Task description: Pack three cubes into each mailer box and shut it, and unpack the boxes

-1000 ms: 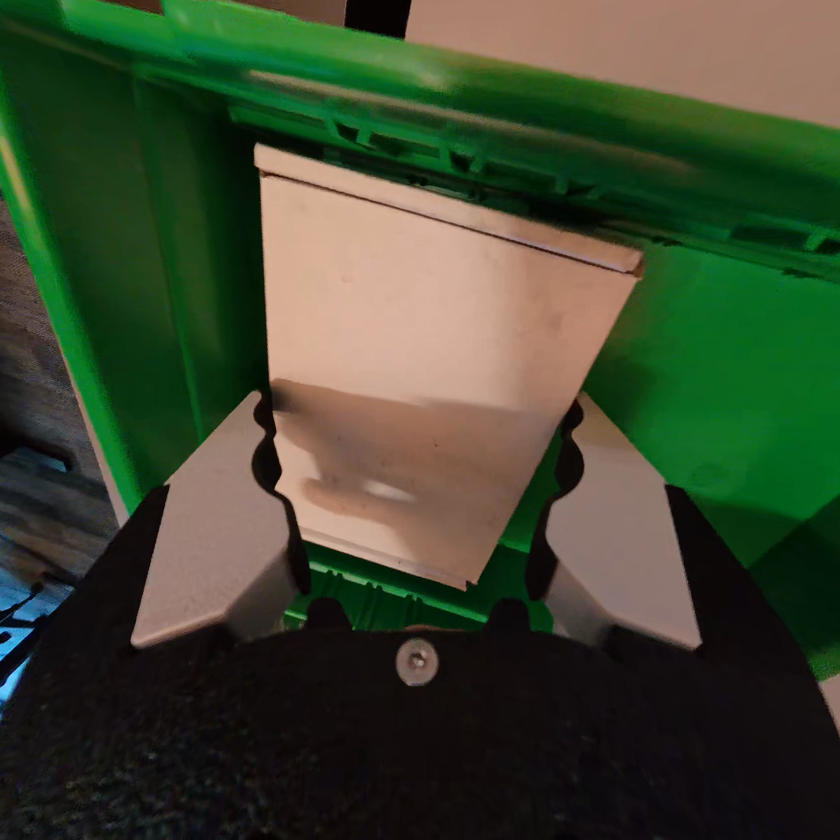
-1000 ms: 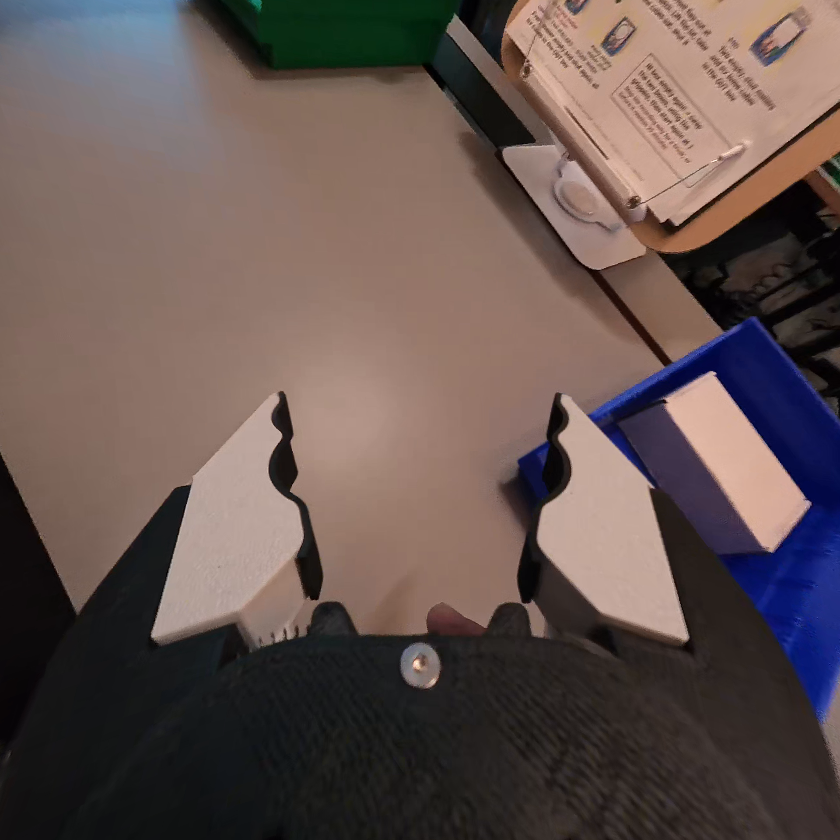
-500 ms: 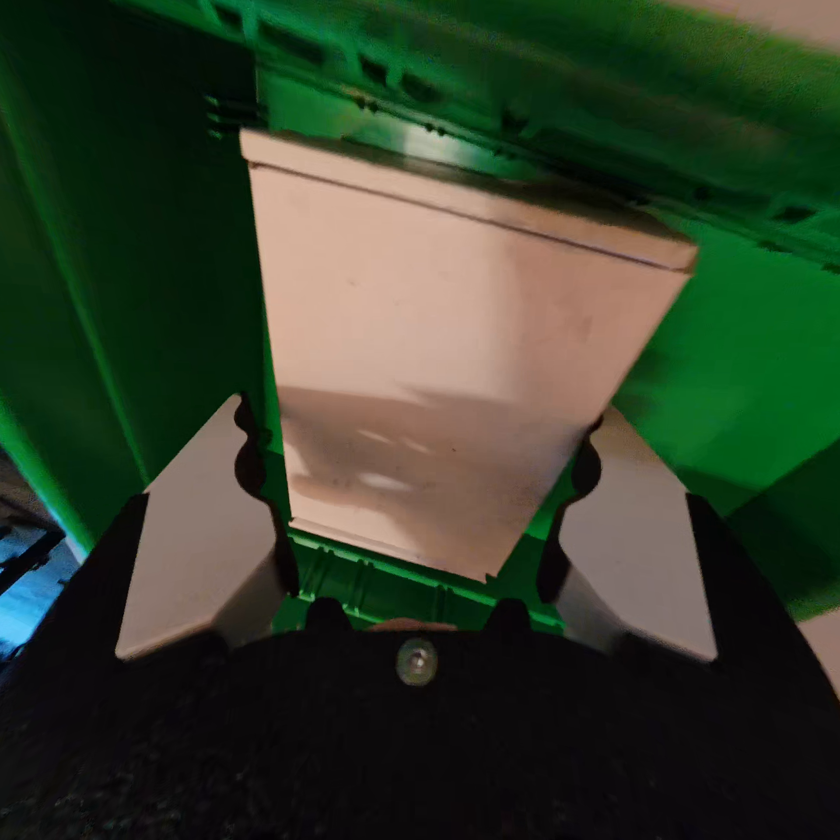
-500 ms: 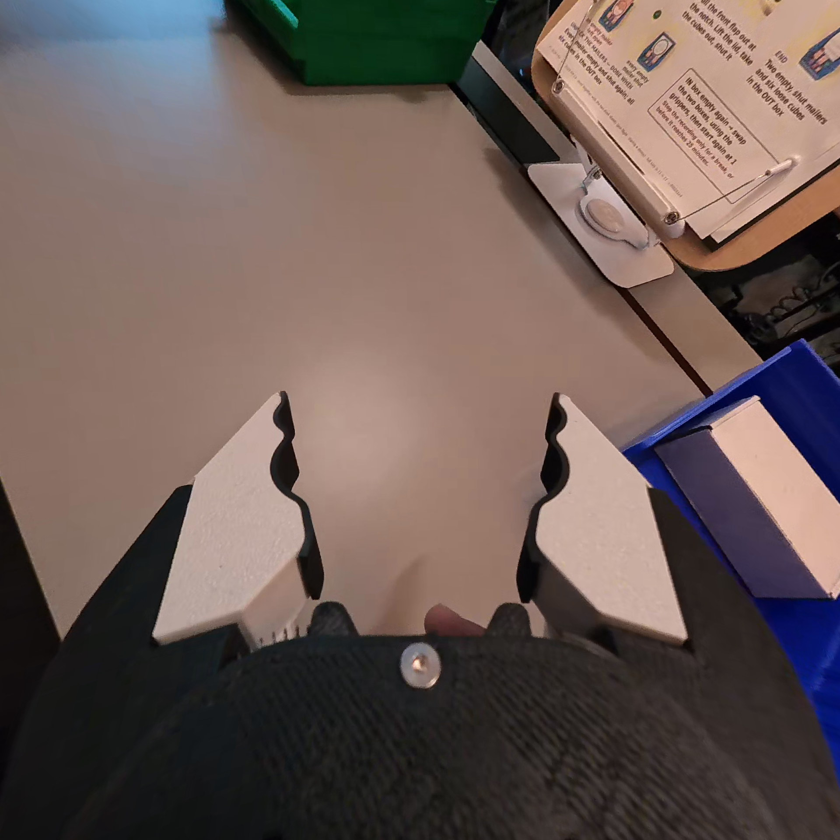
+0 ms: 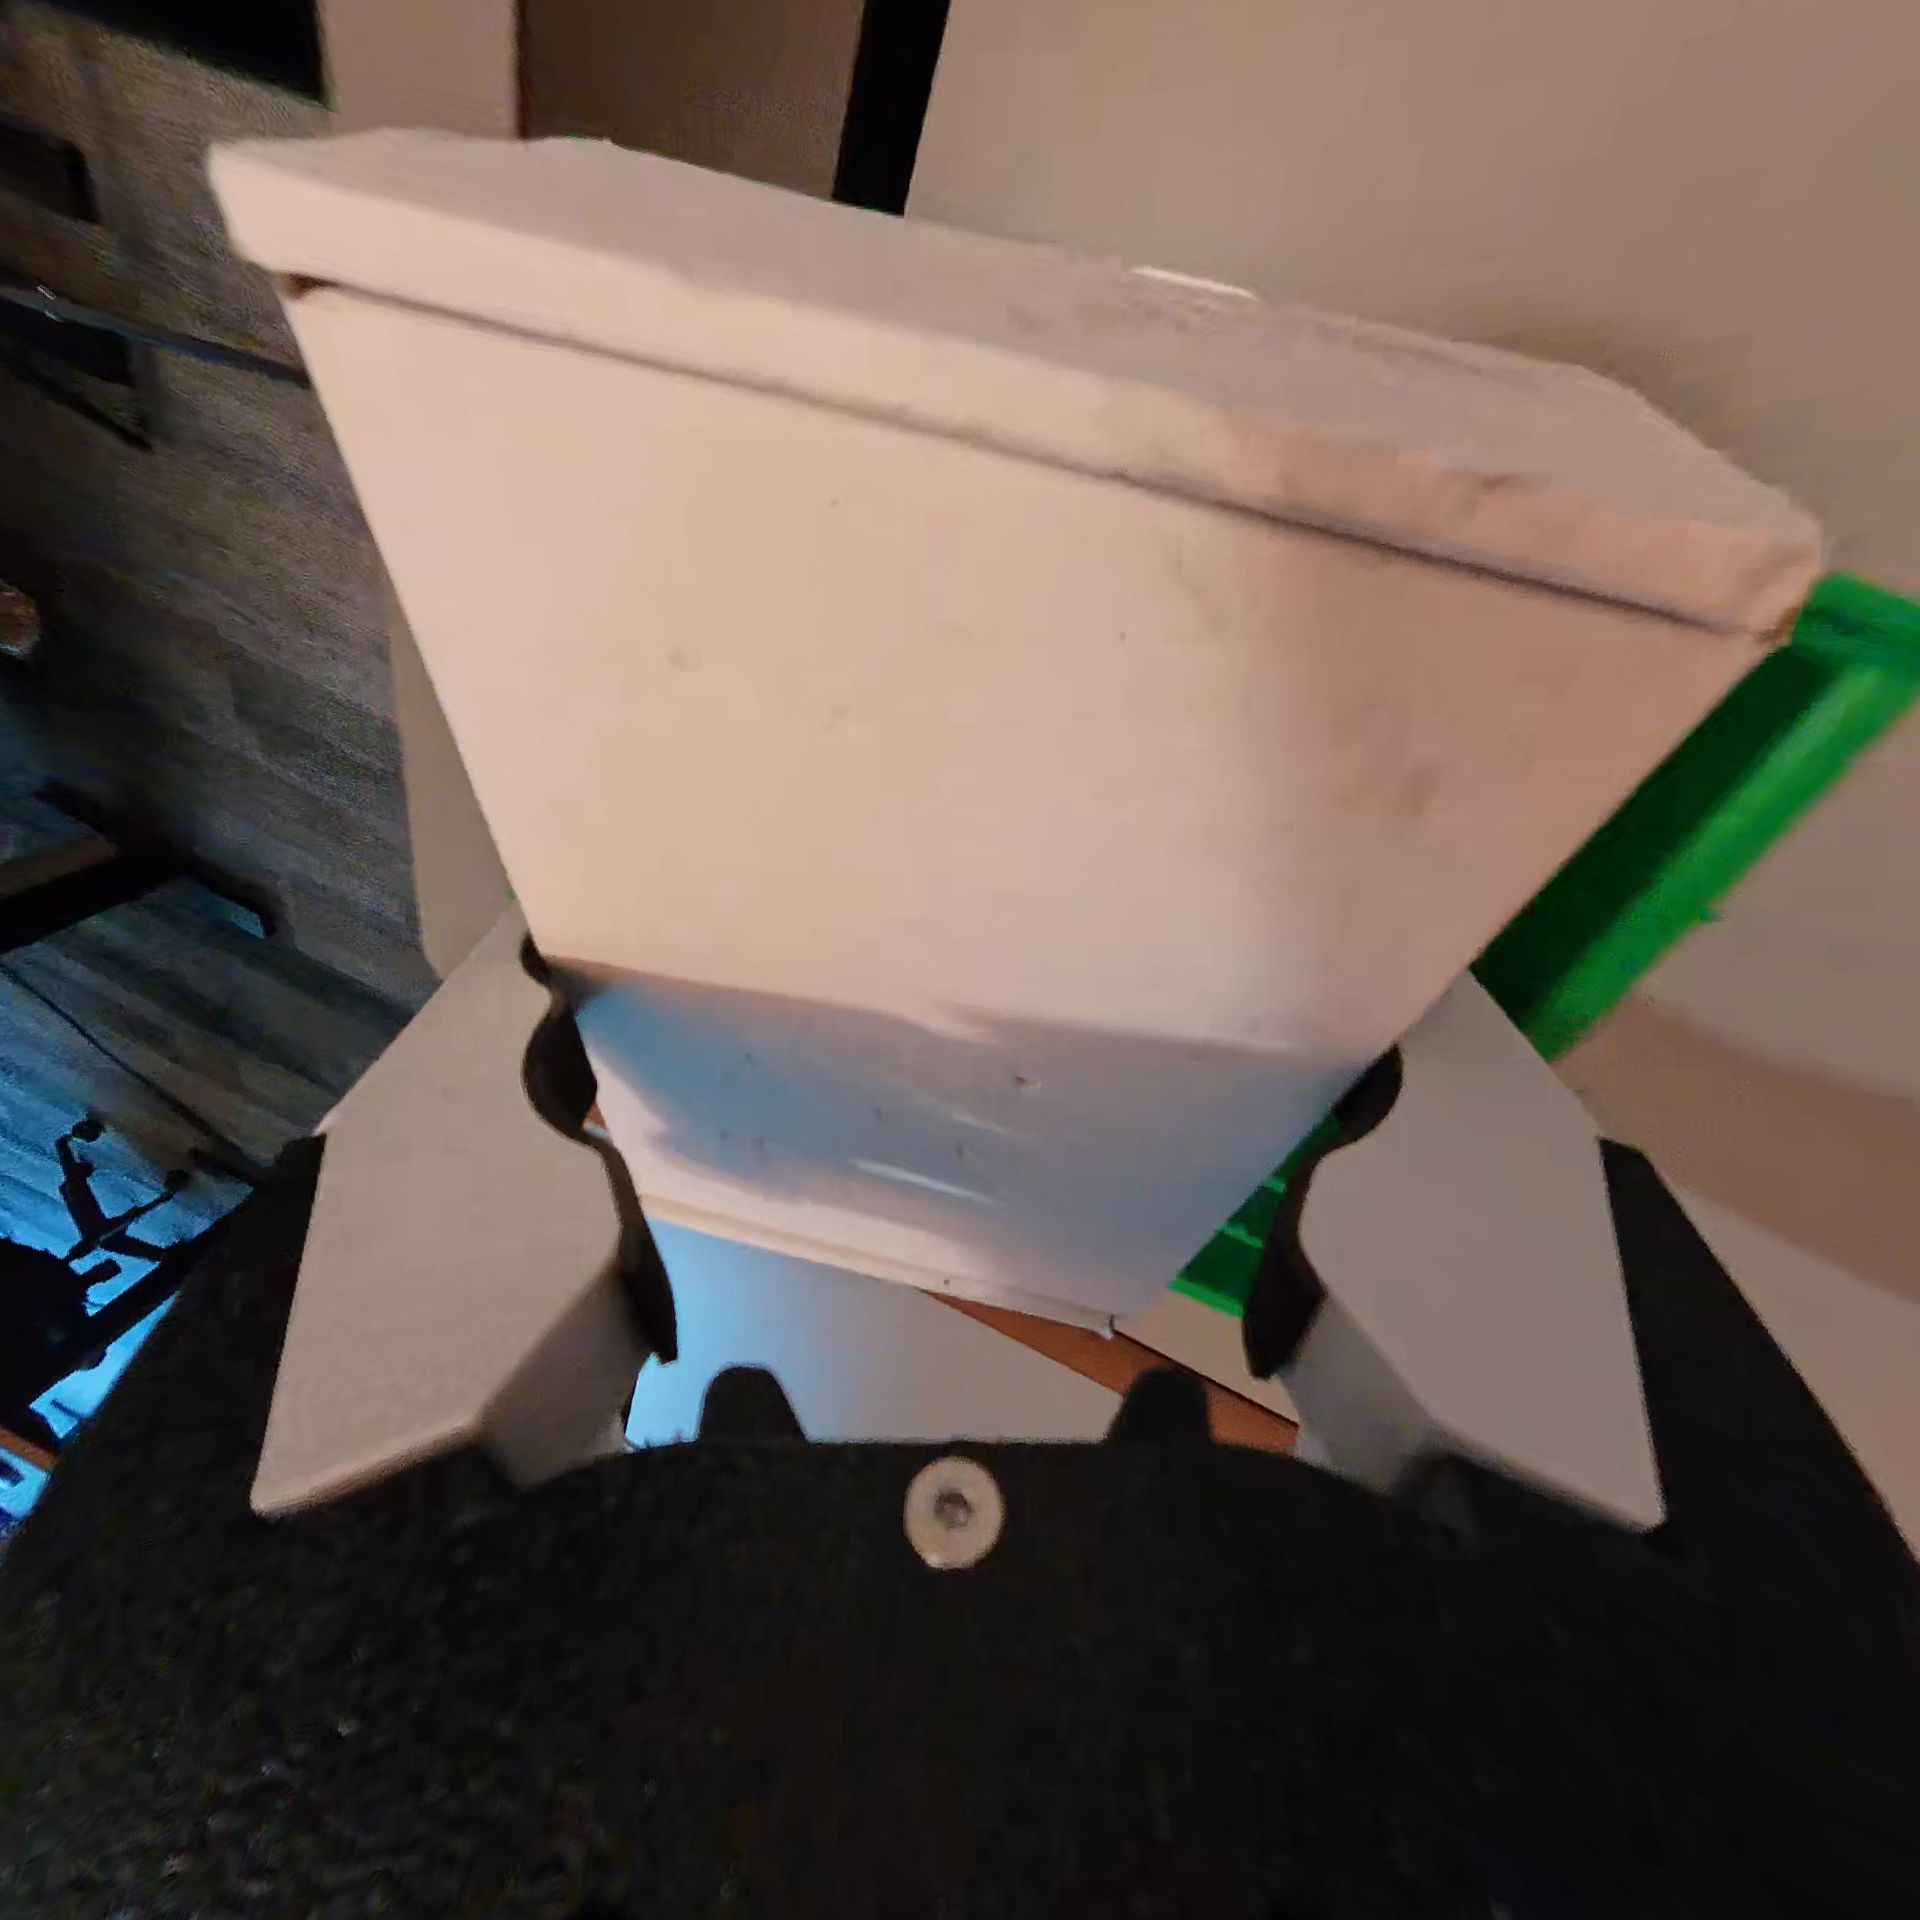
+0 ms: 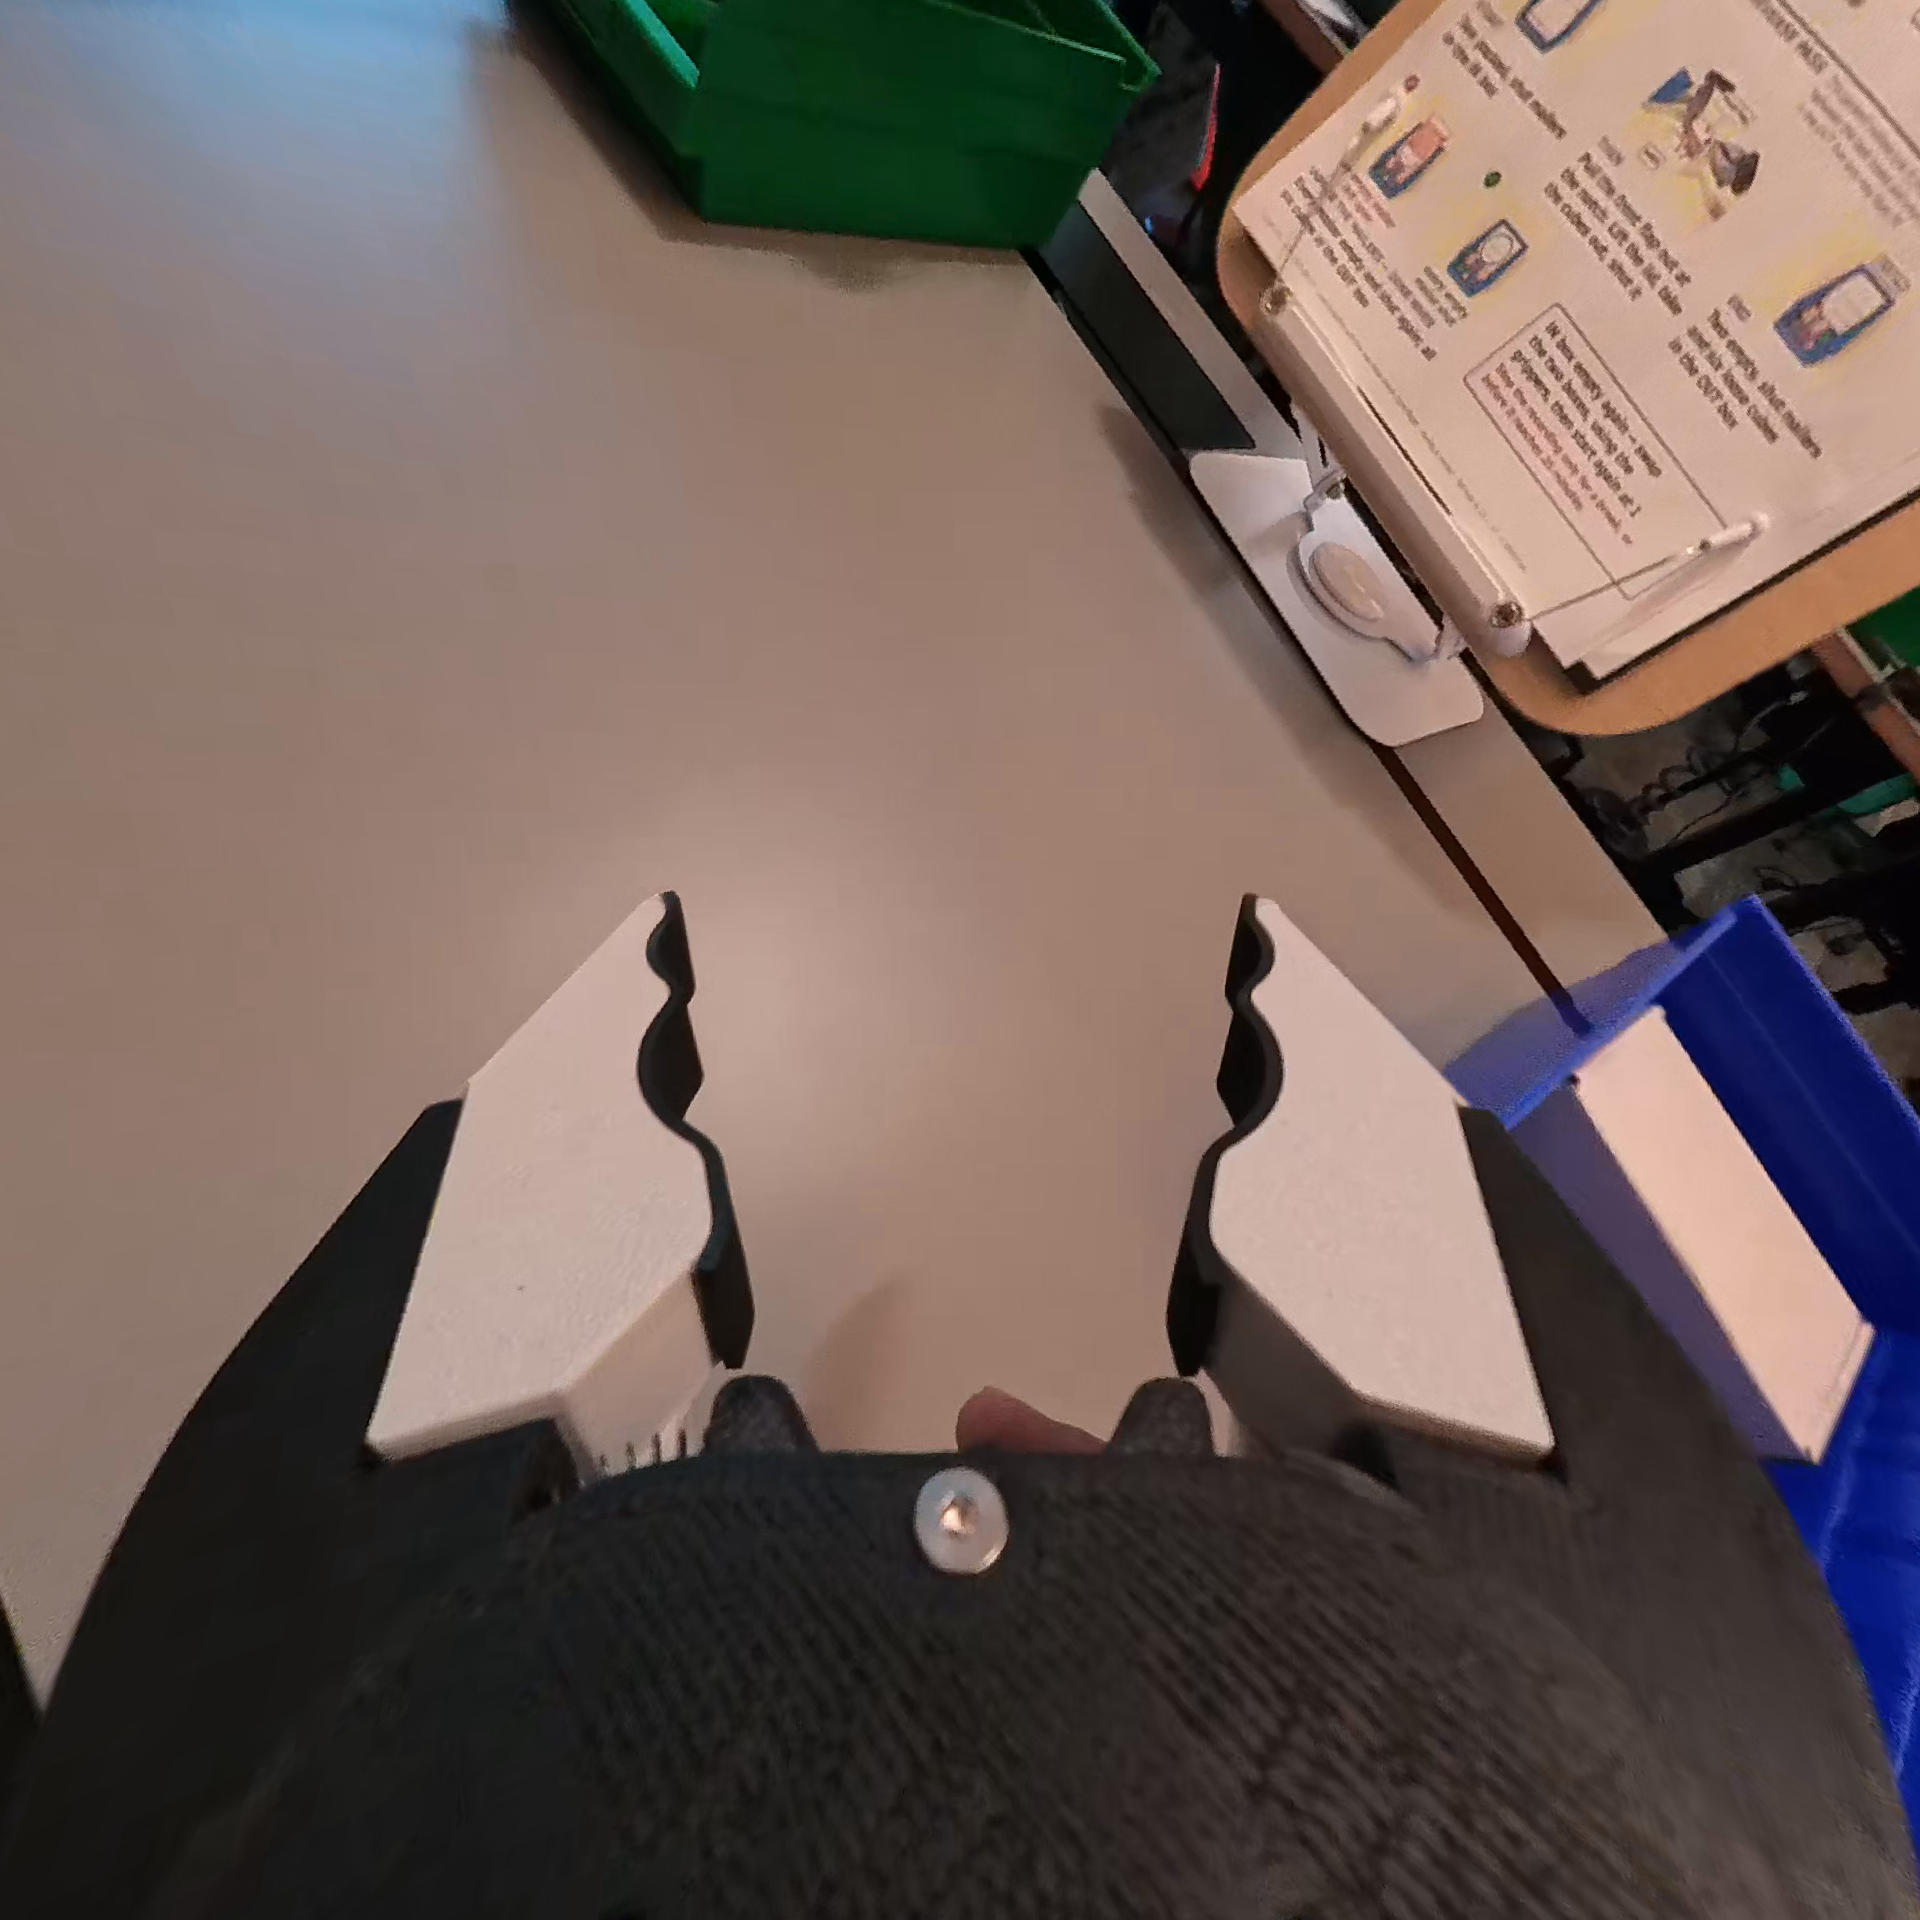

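Observation:
My left gripper (image 5: pixel 961 1023) is shut on a closed white mailer box (image 5: pixel 935 665). It holds the box by its two sides, in the air, above the rim of the green bin (image 5: pixel 1704 821). My right gripper (image 6: pixel 956 935) is open and empty above the beige table (image 6: pixel 520 582). A second closed white mailer box (image 6: pixel 1714 1226) lies in a blue bin (image 6: pixel 1860 1174) to the right of my right gripper. No cubes are in view.
A green bin (image 6: pixel 894 114) stands at the table's far edge in the right wrist view. A clipboard with printed sheets (image 6: pixel 1621 312) and a white plate with a round button (image 6: pixel 1351 592) sit along the right edge. The floor (image 5: pixel 156 727) shows left of the held box.
My left gripper closed on the mailer box inside the green bin and lifted it out above the rim. My right gripper stayed open and drifted slightly over the table.

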### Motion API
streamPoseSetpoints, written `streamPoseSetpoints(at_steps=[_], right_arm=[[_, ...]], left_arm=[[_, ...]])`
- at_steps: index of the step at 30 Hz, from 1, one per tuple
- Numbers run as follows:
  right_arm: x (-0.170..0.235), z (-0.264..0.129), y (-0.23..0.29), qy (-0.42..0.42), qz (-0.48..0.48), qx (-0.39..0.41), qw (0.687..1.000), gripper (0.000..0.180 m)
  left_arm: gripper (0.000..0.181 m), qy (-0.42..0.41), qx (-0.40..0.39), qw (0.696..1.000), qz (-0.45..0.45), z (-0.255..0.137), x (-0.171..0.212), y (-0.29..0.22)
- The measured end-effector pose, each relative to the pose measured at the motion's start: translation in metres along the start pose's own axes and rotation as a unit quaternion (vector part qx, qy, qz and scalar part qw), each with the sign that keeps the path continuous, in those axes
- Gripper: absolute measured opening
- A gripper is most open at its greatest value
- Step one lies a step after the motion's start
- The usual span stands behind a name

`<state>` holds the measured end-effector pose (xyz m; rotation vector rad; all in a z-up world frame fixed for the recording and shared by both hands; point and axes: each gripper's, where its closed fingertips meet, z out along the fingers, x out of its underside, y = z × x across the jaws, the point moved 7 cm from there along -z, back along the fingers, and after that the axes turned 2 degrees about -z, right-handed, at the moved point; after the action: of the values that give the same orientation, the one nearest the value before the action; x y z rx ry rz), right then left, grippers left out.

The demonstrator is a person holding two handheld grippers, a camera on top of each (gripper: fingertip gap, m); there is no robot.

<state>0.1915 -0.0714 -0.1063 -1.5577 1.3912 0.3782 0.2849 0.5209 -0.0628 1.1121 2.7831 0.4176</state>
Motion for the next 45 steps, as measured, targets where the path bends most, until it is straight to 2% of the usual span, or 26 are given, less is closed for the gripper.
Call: streamPoseSetpoints(at_steps=[4,8,11,13,18,22,29,34,38,40,43,45], right_arm=[[-0.01,0.015,0.011,-0.008,-0.032,-0.001,0.999,0.101],[-0.017,0.023,0.02,-0.028,-0.052,0.008,0.998,0.097],[-0.02,0.021,0.022,-0.052,-0.04,0.021,0.998,0.096],[-0.019,0.019,0.021,-0.059,-0.035,0.032,0.997,0.091],[-0.005,0.012,0.031,-0.045,-0.052,0.024,0.997,0.091],[0.004,0.0,0.04,-0.041,-0.095,-0.012,0.995,0.09],[0.023,-0.002,0.041,-0.026,-0.099,-0.057,0.993,0.086],[0.038,0.006,0.033,0.003,-0.073,-0.047,0.996,0.077],[0.038,0.009,0.027,-0.013,-0.052,-0.037,0.998,0.064],[0.034,0.008,0.028,-0.026,-0.053,-0.037,0.998,0.063],[0.032,0.008,0.028,-0.028,-0.066,-0.033,0.997,0.064],[0.033,0.007,0.028,-0.021,-0.075,-0.029,0.997,0.065]], left_arm=[[0.143,-0.035,-0.012,0.999,0.001,-0.071,-0.018,-0.043],[0.144,-0.06,-0.017,0.998,-0.001,-0.106,-0.064,-0.137],[0.143,-0.09,0.049,0.995,0.01,-0.099,-0.106,-0.238],[0.143,-0.081,0.073,0.994,0.03,-0.082,-0.127,-0.296],[0.144,-0.059,0.07,0.993,0.071,-0.038,-0.166,-0.383],[0.143,-0.051,0.072,0.993,0.082,-0.019,-0.187,-0.416],[0.144,-0.054,0.062,0.992,0.097,-0.005,-0.211,-0.44],[0.143,-0.081,0.069,0.991,0.087,-0.001,-0.215,-0.444],[0.142,-0.111,0.07,0.989,0.068,-0.004,-0.211,-0.443],[0.132,-0.148,0.093,0.984,0.04,-0.015,-0.21,-0.441],[0.083,-0.248,0.153,0.957,0.003,-0.047,-0.203,-0.436],[0.049,-0.306,0.151,0.94,-0.015,-0.063,-0.192,-0.421]])
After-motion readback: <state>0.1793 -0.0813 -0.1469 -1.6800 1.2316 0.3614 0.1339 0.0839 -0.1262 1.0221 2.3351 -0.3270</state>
